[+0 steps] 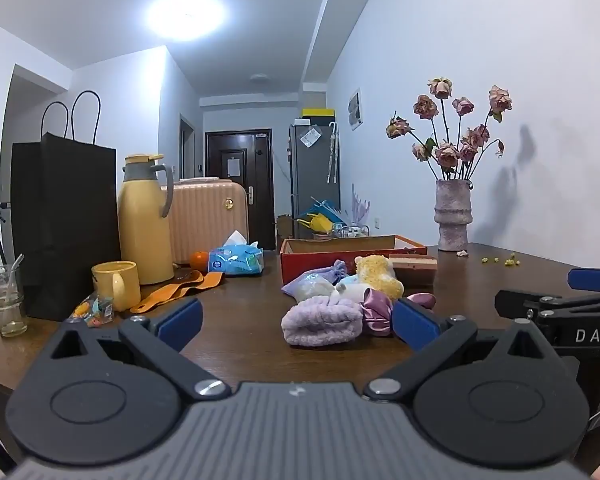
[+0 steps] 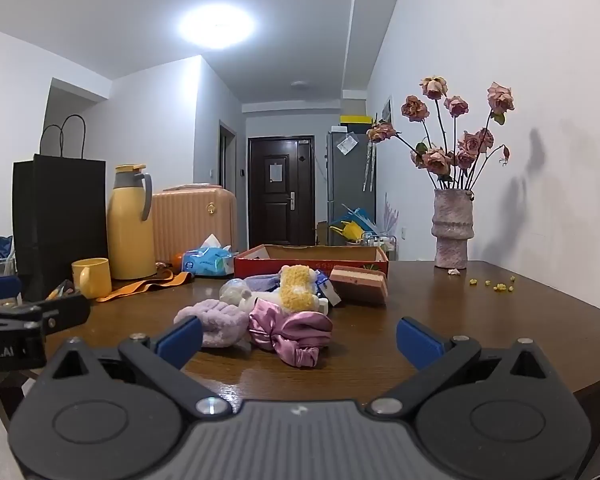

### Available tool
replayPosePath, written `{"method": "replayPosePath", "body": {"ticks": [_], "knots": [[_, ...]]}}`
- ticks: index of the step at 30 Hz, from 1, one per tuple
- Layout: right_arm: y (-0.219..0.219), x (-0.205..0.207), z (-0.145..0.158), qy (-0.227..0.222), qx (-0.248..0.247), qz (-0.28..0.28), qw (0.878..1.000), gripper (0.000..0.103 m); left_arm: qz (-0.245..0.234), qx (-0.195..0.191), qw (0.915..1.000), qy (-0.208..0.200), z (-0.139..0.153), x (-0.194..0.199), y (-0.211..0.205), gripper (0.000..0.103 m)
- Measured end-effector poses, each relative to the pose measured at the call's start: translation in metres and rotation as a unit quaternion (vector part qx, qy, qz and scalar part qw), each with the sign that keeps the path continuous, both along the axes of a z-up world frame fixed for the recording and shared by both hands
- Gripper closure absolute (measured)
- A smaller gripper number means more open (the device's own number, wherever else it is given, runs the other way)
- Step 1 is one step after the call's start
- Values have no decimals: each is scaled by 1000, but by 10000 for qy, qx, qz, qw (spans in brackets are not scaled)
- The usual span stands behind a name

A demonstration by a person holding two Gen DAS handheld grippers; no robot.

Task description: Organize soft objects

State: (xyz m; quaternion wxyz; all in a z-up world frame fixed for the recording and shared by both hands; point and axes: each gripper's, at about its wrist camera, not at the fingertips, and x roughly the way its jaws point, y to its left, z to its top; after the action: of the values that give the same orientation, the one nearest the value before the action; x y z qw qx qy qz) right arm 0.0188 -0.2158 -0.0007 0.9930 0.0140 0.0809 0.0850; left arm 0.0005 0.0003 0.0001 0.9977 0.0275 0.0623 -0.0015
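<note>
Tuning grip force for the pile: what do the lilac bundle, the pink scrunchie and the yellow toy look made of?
Lilac bundle: looks like plush fleece or terry, matte, fuzzy nap, soft rounded folds.
Pink scrunchie: probably satin, glossy highlights on gathered pleats, likely slippery.
Yellow toy: looks like curly, sherpa-like pile, matte, nubbly surface.
Fibre content cannot be told from either view.

Lilac fluffy roll [image 1: 321, 325], pink satin scrunchie [image 2: 290, 332], yellow plush [image 2: 296, 289] heaped together.

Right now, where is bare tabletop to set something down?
Bare wood lies right of the soft pile, running to the vase, with only yellow crumbs there. Another strip sits between the pile and the open right hand-held gripper. Crowded: thermos, mug.
</note>
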Motion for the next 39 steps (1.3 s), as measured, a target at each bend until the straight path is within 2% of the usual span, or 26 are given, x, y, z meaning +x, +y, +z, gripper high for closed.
{"method": "replayPosePath", "body": {"ticks": [5, 7, 39], "knots": [[-1, 1, 0, 7, 29, 22, 10000, 0, 33, -106, 9999, 77, 3, 3, 5, 0], [0, 1, 0, 8, 2, 22, 10000, 0, 25, -65, 10000, -25, 4, -1, 4, 0], [2, 5, -2, 90, -26, -27, 10000, 0, 34, -28, 10000, 51, -1, 1, 1, 0]]}}
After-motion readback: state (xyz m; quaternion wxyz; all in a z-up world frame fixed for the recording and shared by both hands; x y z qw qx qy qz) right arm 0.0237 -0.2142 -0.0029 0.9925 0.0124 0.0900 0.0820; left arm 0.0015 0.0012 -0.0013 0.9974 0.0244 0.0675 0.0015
